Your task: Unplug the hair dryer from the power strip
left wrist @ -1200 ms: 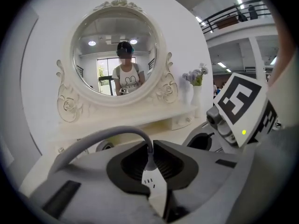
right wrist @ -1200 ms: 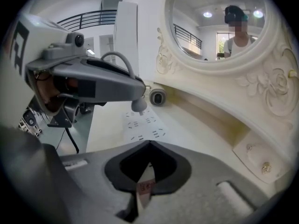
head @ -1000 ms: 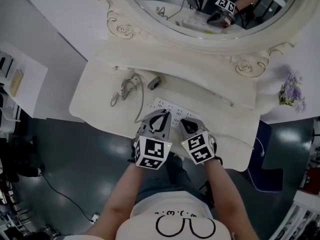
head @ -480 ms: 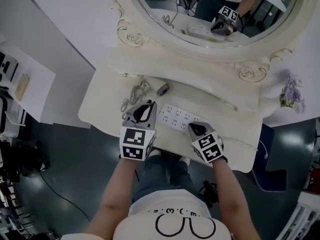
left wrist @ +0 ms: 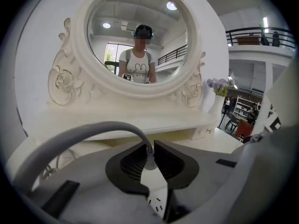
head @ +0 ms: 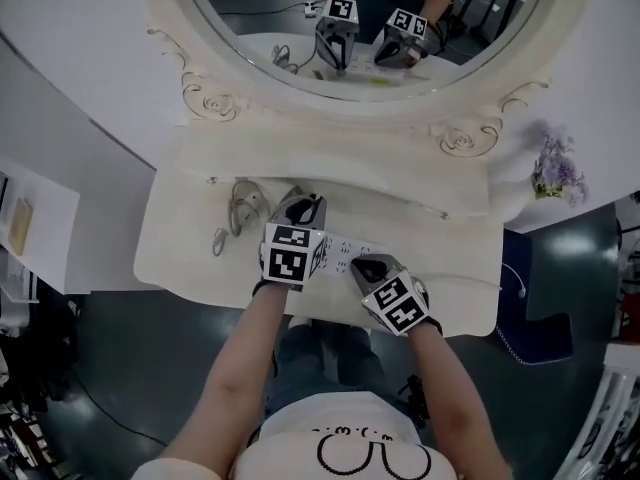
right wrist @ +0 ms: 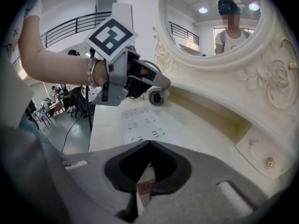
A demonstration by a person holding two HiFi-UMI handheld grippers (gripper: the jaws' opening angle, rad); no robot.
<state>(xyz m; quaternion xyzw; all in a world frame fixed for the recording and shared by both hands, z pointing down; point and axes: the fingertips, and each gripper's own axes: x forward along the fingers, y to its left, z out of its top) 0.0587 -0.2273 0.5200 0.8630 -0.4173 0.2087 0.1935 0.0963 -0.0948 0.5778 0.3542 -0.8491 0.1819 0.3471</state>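
At a white dressing table [head: 180,238], seen from above, both my claws work at the centre of the frame, over a white power strip [right wrist: 142,125] that lies flat on the tabletop. My left claw [left wrist: 149,149] is clenched on the plug [left wrist: 150,168], its dark pads pinching the neck where the gray cord [left wrist: 74,139] enters. The cord arches away to the left of the left gripper view. The plug sits at the strip's left end in the head view, just above a row of sockets. I cannot tell whether its prongs are in a socket or out.

My right claw [right wrist: 148,148] is at lower centre right of the head view. It is closed on the strip's near end, and a small red-printed label shows between its jaws.

A loose coil [head: 240,208] of cord lies left of centre on the tabletop. A gray round-ended item [right wrist: 155,96] rests past the strip's far end, close to the table's back ledge. The oval mirror [head: 260,8] fills the top of the frame and reflects both claws. Pale purple flowers [head: 555,168] stand at the right edge.
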